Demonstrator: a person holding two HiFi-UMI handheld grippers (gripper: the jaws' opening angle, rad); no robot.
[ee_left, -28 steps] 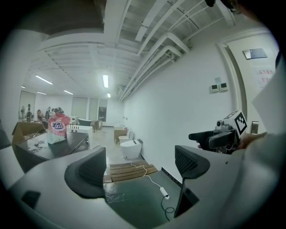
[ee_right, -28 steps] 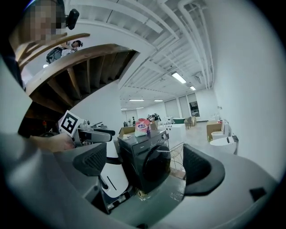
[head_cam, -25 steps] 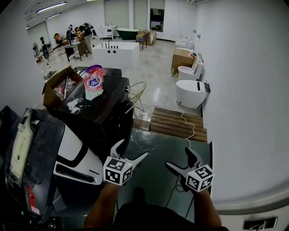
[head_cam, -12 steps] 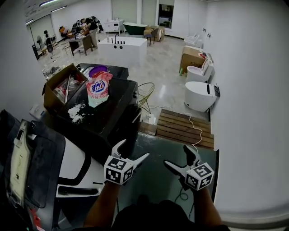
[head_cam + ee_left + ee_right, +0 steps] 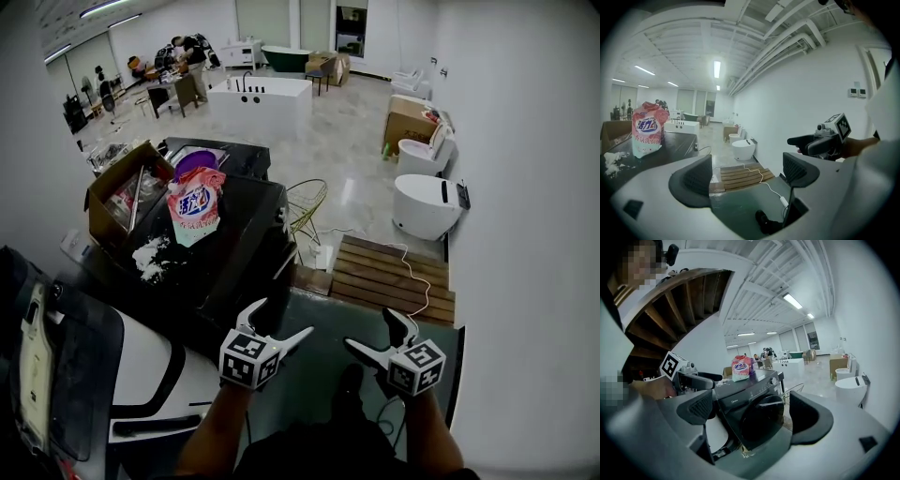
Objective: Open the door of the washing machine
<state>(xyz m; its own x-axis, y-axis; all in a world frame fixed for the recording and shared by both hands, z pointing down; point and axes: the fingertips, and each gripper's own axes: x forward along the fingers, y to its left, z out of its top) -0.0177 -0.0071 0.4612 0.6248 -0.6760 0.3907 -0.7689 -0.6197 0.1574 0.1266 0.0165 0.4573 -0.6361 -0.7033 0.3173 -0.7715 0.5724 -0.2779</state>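
The washer (image 5: 234, 246) stood ahead and to the left of both claws, its round door (image 5: 761, 422) shut and facing the green floor (image 5: 314, 375). Our left claw (image 5: 279, 321), jaws wide and empty, was nearer. Our right claw (image 5: 372, 330), also wide and empty, looked straight at the door. A detergent bag (image 5: 192, 208) sat on top, and a toilet (image 5: 427, 204) stood beyond.
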